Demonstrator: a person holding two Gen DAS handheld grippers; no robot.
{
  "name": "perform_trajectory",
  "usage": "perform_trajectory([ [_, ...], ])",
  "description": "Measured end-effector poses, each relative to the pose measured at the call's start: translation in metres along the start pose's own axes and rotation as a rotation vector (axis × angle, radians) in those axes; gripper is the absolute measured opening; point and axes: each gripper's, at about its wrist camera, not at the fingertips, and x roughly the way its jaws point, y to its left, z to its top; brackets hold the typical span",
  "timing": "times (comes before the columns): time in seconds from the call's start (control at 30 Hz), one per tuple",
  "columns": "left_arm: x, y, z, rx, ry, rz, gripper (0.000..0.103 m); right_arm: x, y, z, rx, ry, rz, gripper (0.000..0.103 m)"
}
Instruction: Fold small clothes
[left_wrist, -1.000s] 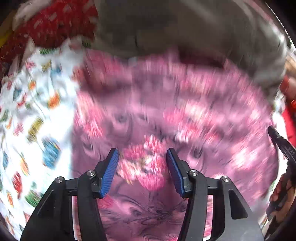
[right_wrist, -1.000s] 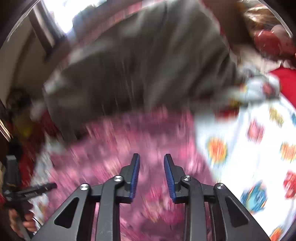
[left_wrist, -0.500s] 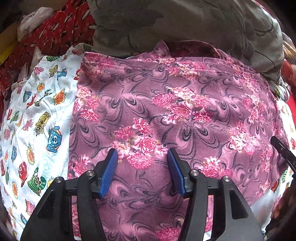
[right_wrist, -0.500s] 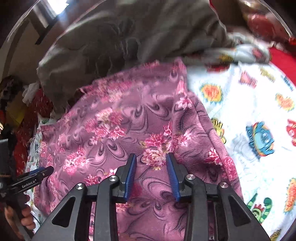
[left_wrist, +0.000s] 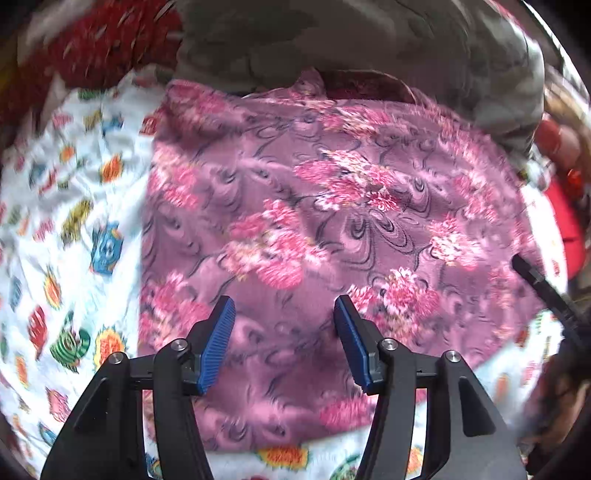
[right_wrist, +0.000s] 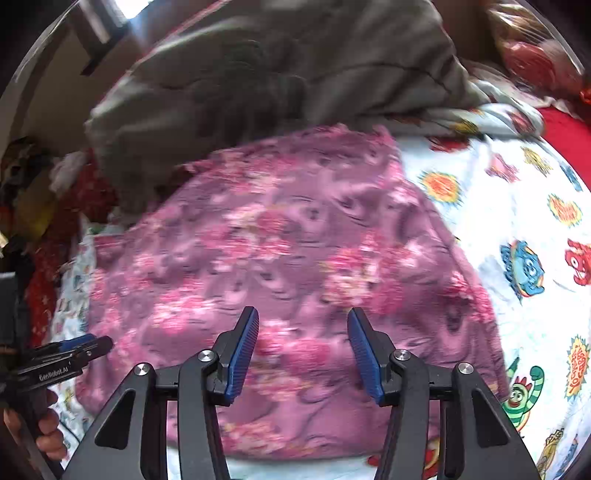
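Note:
A purple-pink floral garment (left_wrist: 332, 221) lies spread flat on a white cartoon-print sheet (left_wrist: 74, 221); it also shows in the right wrist view (right_wrist: 288, 258). My left gripper (left_wrist: 284, 343) is open and empty, held above the garment's near part. My right gripper (right_wrist: 303, 347) is open and empty above the garment's near edge. The left gripper's tips show at the left edge of the right wrist view (right_wrist: 85, 345). The right gripper's finger shows at the right of the left wrist view (left_wrist: 535, 280).
A grey-green blanket (right_wrist: 277, 74) is heaped behind the garment and overlaps its far edge. Red patterned fabric (left_wrist: 110, 40) lies at the far left. A red item (right_wrist: 565, 129) sits at the far right. The cartoon sheet (right_wrist: 517, 240) extends to the right.
Both grippers have pulled back toward me, so the garment's near edge now shows. The right gripper's jaws have opened wider. The garment lies where it was.

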Motion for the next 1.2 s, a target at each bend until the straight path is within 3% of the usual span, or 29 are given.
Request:
perform_trajectory([
  [0.2,-0.017,0.063,0.006,-0.151,-0.005,-0.088,0.055,-0.003,0.040,-0.012,-0.125,0.008,0.036,0.053],
  [0.33,-0.008,0.102,0.010,-0.251,0.056,-0.141,0.055,0.004,0.088,-0.034,-0.302,0.063,0.123,0.053],
  [0.53,-0.010,0.129,0.005,-0.302,0.097,-0.203,0.055,0.003,0.171,-0.063,-0.581,0.098,0.261,0.051],
  [0.6,-0.014,0.131,-0.006,-0.280,0.104,-0.220,0.055,0.005,0.187,-0.050,-0.586,0.107,0.296,0.051],
  [0.7,-0.013,0.127,-0.029,-0.250,0.107,-0.216,0.055,0.018,0.196,-0.014,-0.531,0.131,0.271,0.052],
  [0.87,0.000,0.129,-0.061,-0.322,0.132,-0.349,0.055,0.062,0.236,0.042,-0.515,0.257,0.223,0.059],
  [1.07,-0.005,0.115,-0.067,-0.296,0.073,-0.354,0.064,0.130,0.294,0.061,-0.448,0.464,0.233,0.059],
  [1.13,-0.003,0.112,-0.067,-0.290,0.063,-0.359,0.064,0.148,0.309,0.055,-0.473,0.536,0.224,0.059],
  [1.2,0.002,0.109,-0.066,-0.288,0.054,-0.366,0.064,0.161,0.325,0.049,-0.538,0.546,0.173,0.059],
])
